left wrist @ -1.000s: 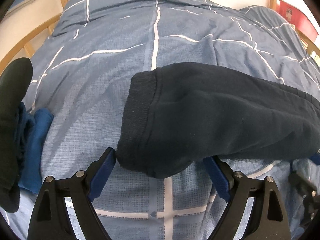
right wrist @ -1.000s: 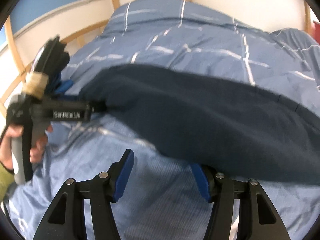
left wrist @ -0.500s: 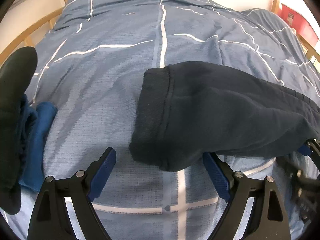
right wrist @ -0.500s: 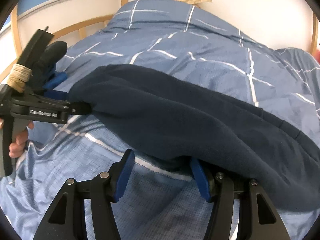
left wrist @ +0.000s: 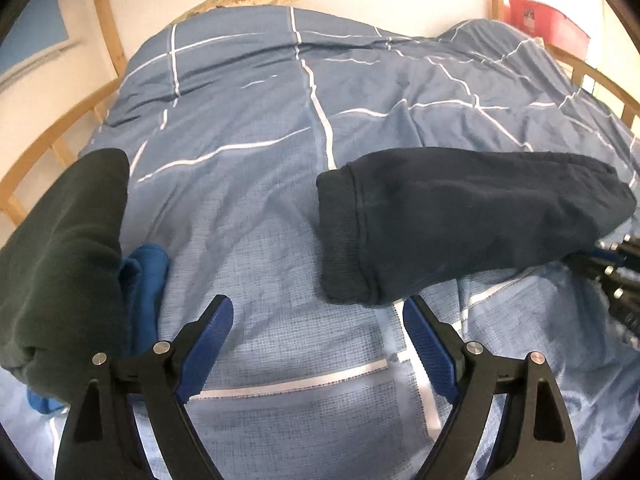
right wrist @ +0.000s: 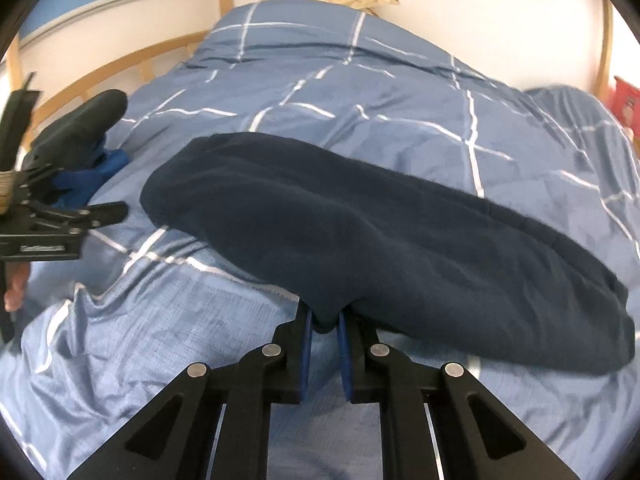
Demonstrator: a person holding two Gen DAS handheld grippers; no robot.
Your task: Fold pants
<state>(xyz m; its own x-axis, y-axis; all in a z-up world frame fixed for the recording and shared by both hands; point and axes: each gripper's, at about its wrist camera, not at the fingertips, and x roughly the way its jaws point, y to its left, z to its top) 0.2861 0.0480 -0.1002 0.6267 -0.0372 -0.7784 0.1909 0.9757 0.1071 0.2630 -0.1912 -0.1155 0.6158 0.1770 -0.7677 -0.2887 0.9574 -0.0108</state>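
The dark navy pants [right wrist: 360, 236] lie folded lengthwise on the blue checked duvet [right wrist: 360, 92]. In the left wrist view their cuffed leg end [left wrist: 344, 236] lies just ahead of my left gripper [left wrist: 318, 320], which is open and empty, a little short of the cuff. My right gripper [right wrist: 324, 324] is shut on the near edge of the pants, with fabric bunched between its blue pads. The right gripper also shows at the right edge of the left wrist view [left wrist: 616, 276].
A pile of folded dark green [left wrist: 64, 248] and blue [left wrist: 144, 276] clothes lies at the left of the bed. A wooden bed rail [left wrist: 52, 140] curves along the left side. A red box [left wrist: 548, 20] stands at the far right.
My right gripper has closed on the near edge of the pants. My left gripper has drawn back from the cuff and stays open.
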